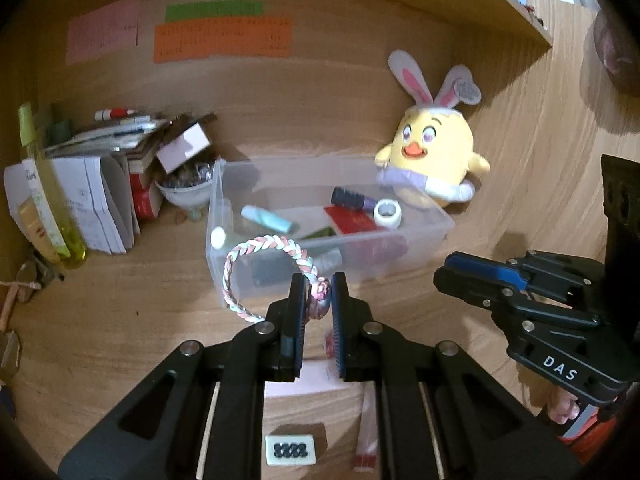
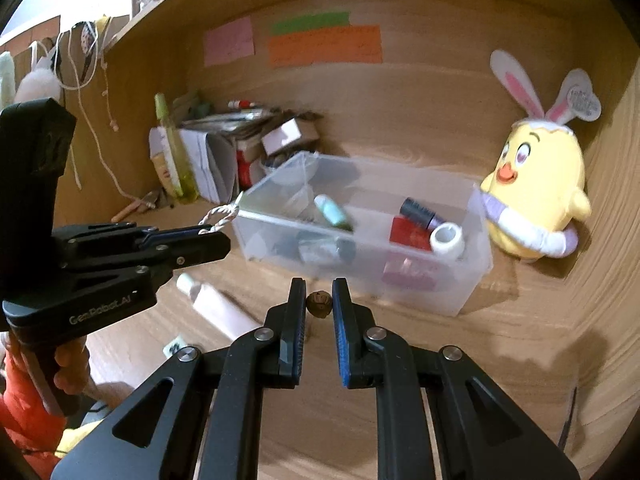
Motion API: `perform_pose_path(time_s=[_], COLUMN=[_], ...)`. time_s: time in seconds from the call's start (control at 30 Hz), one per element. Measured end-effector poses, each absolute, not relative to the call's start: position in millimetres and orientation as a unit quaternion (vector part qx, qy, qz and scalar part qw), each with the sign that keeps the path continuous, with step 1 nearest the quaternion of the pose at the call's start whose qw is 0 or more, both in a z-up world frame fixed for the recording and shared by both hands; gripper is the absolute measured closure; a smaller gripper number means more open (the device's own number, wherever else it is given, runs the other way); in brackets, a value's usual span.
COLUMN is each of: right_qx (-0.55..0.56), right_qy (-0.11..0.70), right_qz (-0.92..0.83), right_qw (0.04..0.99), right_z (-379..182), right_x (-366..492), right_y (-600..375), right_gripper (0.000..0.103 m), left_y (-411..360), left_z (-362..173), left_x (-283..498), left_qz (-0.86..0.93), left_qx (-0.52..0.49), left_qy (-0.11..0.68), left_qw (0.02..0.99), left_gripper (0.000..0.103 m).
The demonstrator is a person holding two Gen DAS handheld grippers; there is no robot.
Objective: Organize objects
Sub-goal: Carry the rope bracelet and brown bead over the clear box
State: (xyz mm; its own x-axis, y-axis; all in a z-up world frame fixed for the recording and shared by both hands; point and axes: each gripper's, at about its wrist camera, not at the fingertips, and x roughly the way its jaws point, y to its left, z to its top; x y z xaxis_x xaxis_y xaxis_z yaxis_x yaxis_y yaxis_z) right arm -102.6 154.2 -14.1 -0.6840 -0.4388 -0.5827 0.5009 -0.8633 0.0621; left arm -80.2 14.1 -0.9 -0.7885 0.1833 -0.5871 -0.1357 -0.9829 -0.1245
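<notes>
My left gripper (image 1: pixel 318 292) is shut on the pink bead of a braided pastel bracelet (image 1: pixel 264 244) and holds it in the air just in front of the clear plastic bin (image 1: pixel 224 216). The bin holds a mint tube (image 1: pixel 267 219), a purple marker (image 1: pixel 353 199), a tape roll (image 1: pixel 387 213) and a red card (image 1: pixel 352 220). My right gripper (image 2: pixel 319 298) is shut on a small brown bead (image 2: pixel 319 303), above the desk before the bin (image 2: pixel 476 248). The left gripper (image 2: pixel 216 242) with the bracelet (image 2: pixel 218 216) shows at the left of the right wrist view.
A yellow chick plush (image 1: pixel 434 156) leans at the bin's right. Books, papers, a glass bowl (image 1: pixel 184 192) and a yellow bottle (image 1: pixel 44 184) crowd the back left. A mahjong tile (image 1: pixel 291 449), pink note and plastic sleeve lie on the desk below my left gripper. A pale tube (image 2: pixel 220 306) lies left.
</notes>
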Motion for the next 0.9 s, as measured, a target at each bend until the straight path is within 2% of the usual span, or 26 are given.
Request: perform_pose_path(time_s=[0.9], right_qx=[0.237], right_qy=[0.063], right_qz=[-0.941], right_qw=[0.235], right_z=[40], right_x=[-146], right_y=[164], right_gripper=[0.091], left_y=[16], left_z=[48], left_x=[-129], left_qz=[0.963], left_qx=[-0.261], left_qy=[-0.03], left_qw=[0.065], left_gripper=[0.092])
